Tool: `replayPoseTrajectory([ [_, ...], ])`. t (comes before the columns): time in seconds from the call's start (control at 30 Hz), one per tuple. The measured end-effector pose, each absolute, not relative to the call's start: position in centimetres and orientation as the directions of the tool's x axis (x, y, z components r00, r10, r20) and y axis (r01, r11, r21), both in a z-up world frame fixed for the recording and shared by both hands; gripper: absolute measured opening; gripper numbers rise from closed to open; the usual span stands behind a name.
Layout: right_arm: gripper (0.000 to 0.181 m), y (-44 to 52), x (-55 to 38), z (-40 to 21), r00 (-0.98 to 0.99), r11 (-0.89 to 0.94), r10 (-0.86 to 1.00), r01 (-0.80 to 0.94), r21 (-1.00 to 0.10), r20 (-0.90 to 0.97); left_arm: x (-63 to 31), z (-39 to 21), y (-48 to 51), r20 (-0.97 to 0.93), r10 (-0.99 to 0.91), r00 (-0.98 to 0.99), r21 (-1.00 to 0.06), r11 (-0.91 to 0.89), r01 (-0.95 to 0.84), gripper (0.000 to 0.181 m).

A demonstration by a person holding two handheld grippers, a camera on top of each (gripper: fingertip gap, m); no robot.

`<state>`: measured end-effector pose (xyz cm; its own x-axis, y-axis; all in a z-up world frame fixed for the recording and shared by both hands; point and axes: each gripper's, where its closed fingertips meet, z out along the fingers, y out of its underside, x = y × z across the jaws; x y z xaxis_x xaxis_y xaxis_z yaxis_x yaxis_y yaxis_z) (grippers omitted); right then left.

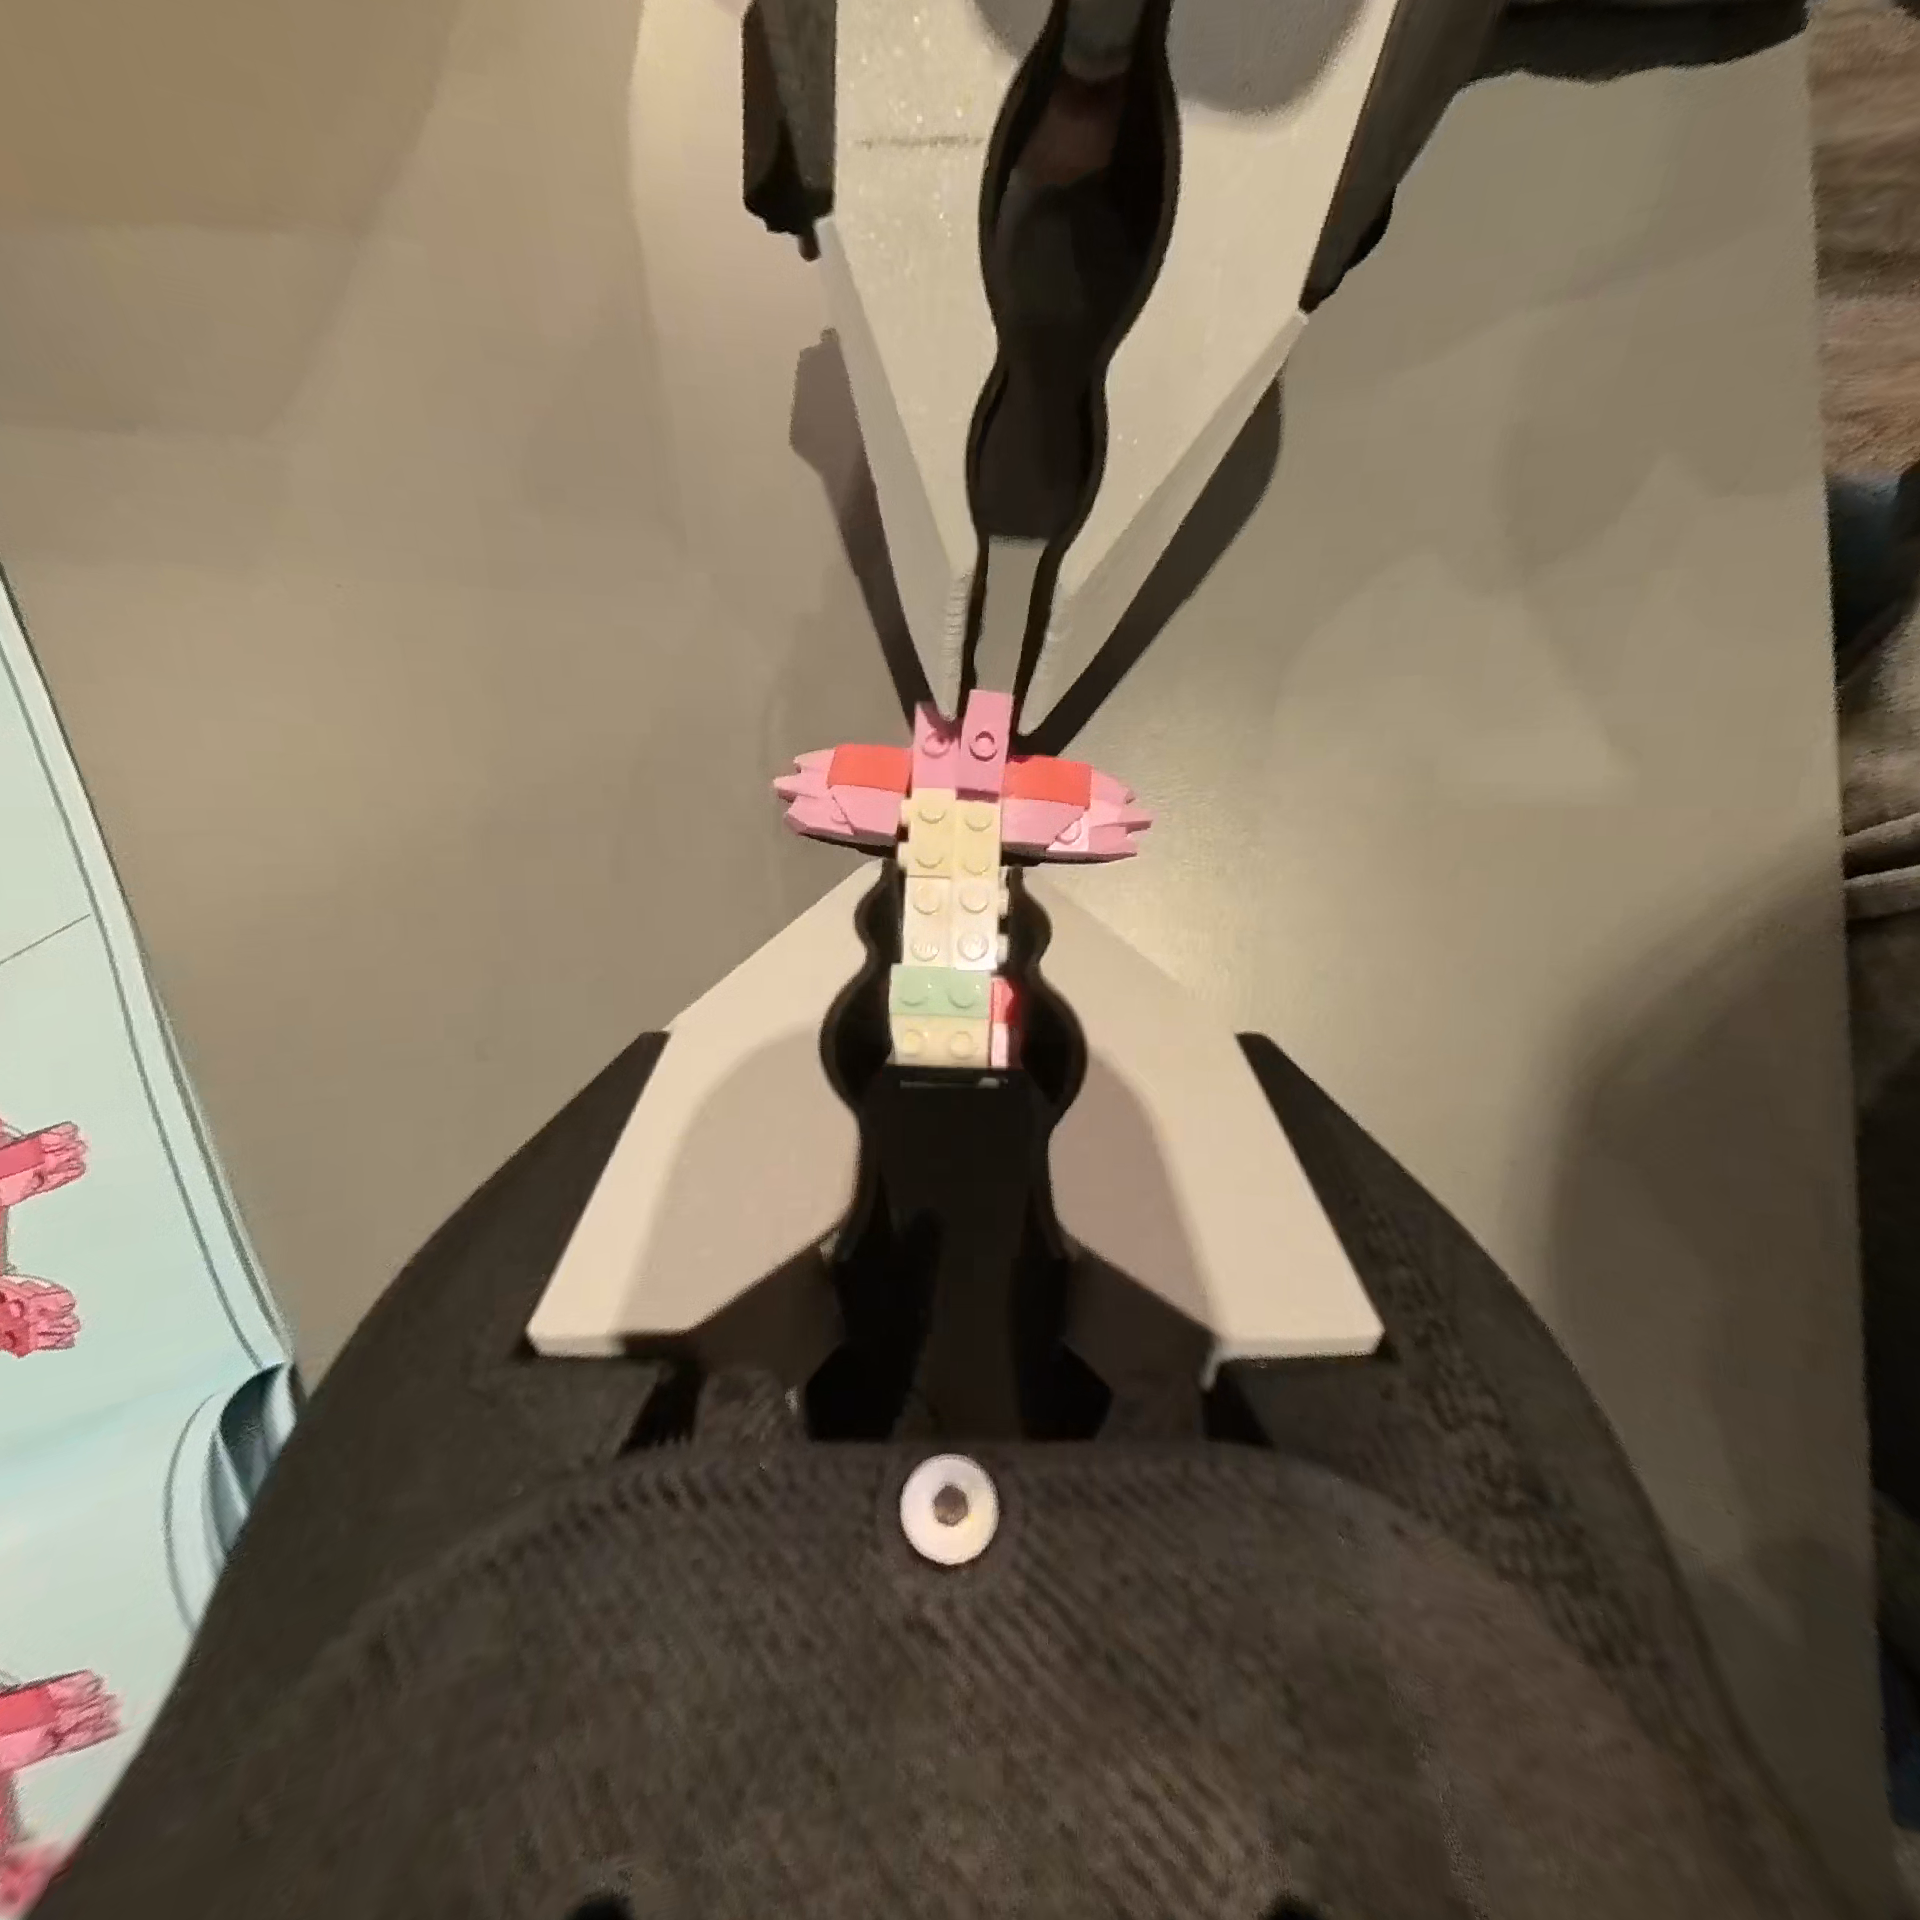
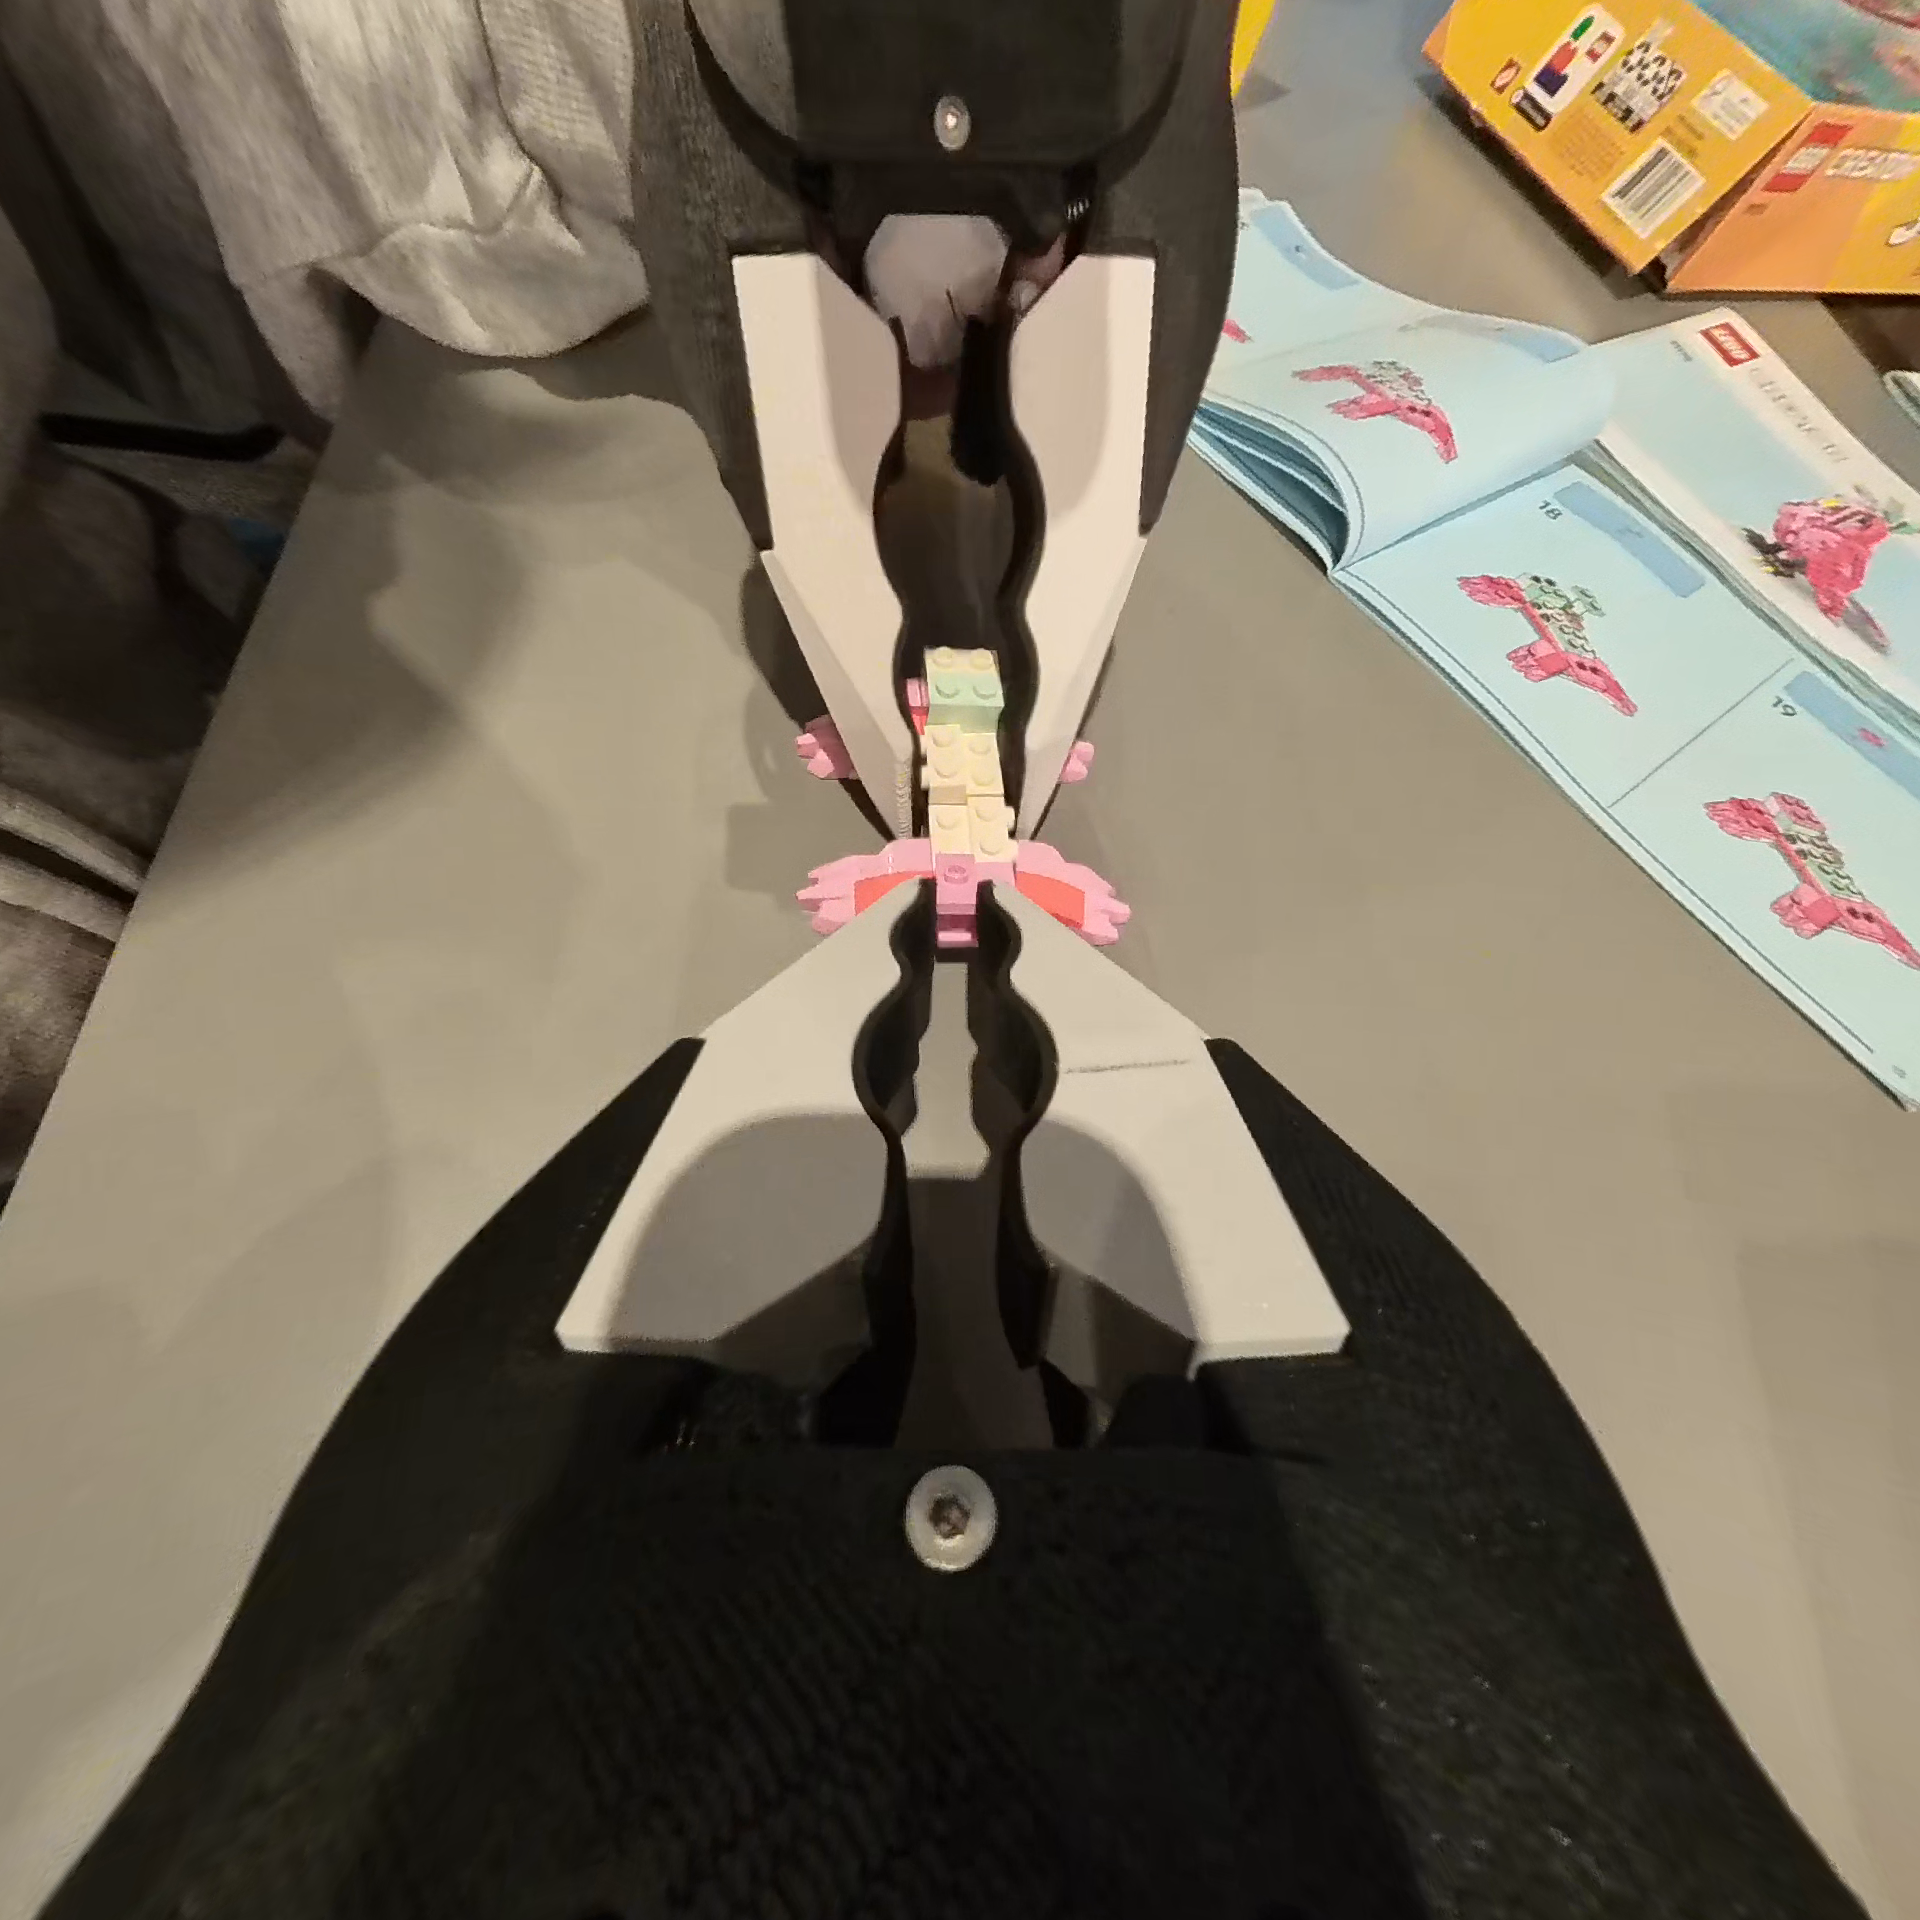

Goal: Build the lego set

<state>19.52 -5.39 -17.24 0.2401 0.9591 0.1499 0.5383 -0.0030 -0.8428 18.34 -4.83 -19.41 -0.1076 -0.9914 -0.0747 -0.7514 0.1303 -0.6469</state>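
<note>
A small lego model [image 1: 951, 831] has a cream, white and pale green studded body and pink and red fins spread at one end. My left gripper [image 1: 956, 894] is shut on its body and holds it above the grey table [image 1: 416, 520]. My right gripper [image 2: 956, 920] comes from the opposite side and is shut on a small pink brick [image 2: 956, 899] at the fin end of the model [image 2: 961, 769]. The two grippers face each other tip to tip. The right gripper [image 1: 977, 696] and pink brick [image 1: 982, 743] show in the left wrist view, the left gripper [image 2: 964, 821] in the right wrist view.
An open light blue instruction booklet [image 2: 1558, 623] lies on the table [image 2: 416, 935] to the right, its edge also in the left wrist view [image 1: 104, 1039]. Orange lego boxes [image 2: 1610, 125] stand behind it. Grey and white cloth [image 2: 364, 156] lies past the table's far left edge. My two grippers' fingertips are within a few centimetres of each other.
</note>
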Motion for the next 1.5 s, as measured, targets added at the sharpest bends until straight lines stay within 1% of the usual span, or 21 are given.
replayPoseTrajectory([
  [0.2, 0.006, -5.3, 19.6, -17.2, 0.249, -0.001, 0.955, 0.539, -0.842, 0.159, 18.5, -19.0, -4.9, -0.004, -0.997, -0.078, -0.686, 0.059, -0.726, 0.019],
  [0.4, 0.006, -5.1, 19.8, -17.1, 0.268, 0.007, 0.947, 0.538, -0.843, 0.179, 18.4, -18.9, -5.0, 0.021, -0.997, -0.080, -0.692, 0.043, -0.720, 0.019],
  [0.63, 0.013, -5.0, 19.9, -17.0, 0.282, 0.008, 0.940, 0.539, -0.842, 0.190, 18.5, -18.8, -5.1, 0.041, -0.996, -0.079, -0.698, 0.028, -0.715, 0.019],
  [0.8, 0.014, -5.2, 19.9, -17.0, 0.276, 0.023, 0.939, 0.545, -0.838, 0.205, 18.5, -18.7, -5.1, 0.040, -0.996, -0.080, -0.698, 0.029, -0.716, 0.019],
  [0.87, 0.022, -5.1, 20.1, -16.8, 0.284, 0.049, 0.928, 0.551, -0.833, 0.242, 18.4, -18.7, -5.0, 0.046, -0.996, -0.074, -0.697, 0.021, -0.717, 0.019],
  [0.93, 0.043, -5.1, 20.2, -16.4, 0.277, 0.115, 0.906, 0.566, -0.816, 0.320, 18.3, -18.6, -4.9, 0.059, -0.996, -0.071, -0.696, 0.010, -0.718, 0.019],
  [0.97, 0.053, -5.2, 20.3, -16.3, 0.259, 0.178, 0.882, 0.588, -0.789, 0.393, 18.2, -18.5, -4.9, 0.068, -0.995, -0.071, -0.696, 0.003, -0.718, 0.019],
  [1.0, 0.060, -5.3, 20.3, -16.3, 0.230, 0.260, 0.840, 0.624, -0.737, 0.491, 18.2, -18.4, -4.8, 0.076, -0.995, -0.072, -0.698, -0.001, -0.716, 0.019],
  [1.03, 0.063, -5.3, 20.3, -16.3, 0.184, 0.347, 0.781, 0.667, -0.660, 0.596, 18.2, -18.3, -4.9, 0.085, -0.994, -0.074, -0.700, -0.007, -0.714, 0.019],
  [1.1, 0.063, -5.4, 20.1, -16.7, 0.076, 0.470, 0.649, 0.743, -0.477, 0.757, 18.3, -17.8, -5.0, 0.110, -0.991, -0.082, -0.709, -0.021, -0.705, 0.019],
  [1.13, 0.060, -5.5, 19.9, -16.8, 0.031, 0.509, 0.586, 0.764, -0.397, 0.810, 18.3, -17.6, -5.1, 0.124, -0.989, -0.086, -0.715, -0.029, -0.699, 0.019],
  [1.2, 0.056, -5.3, 19.6, -16.7, -0.023, 0.544, 0.490, 0.789, -0.285, 0.871, 18.5, -17.3, -5.2, 0.145, -0.985, -0.090, -0.722, -0.043, -0.690, 0.019],
  [1.27, 0.051, -5.1, 19.6, -16.7, -0.050, 0.556, 0.437, 0.800, -0.226, 0.898, 18.5, -17.1, -5.3, 0.157, -0.983, -0.094, -0.723, -0.050, -0.689, 0.019],
  [1.3, 0.045, -5.1, 19.5, -16.7, -0.053, 0.564, 0.420, 0.797, -0.215, 0.906, 18.5, -17.1, -5.4, 0.162, -0.982, -0.095, -0.721, -0.052, -0.691, 0.019],
  [1.5, 0.027, -5.0, 19.4, -16.5, -0.072, 0.579, 0.367, 0.798, -0.166, 0.928, 18.5, -17.1, -5.6, 0.175, -0.980, -0.096, -0.714, -0.059, -0.698, 0.019],
])
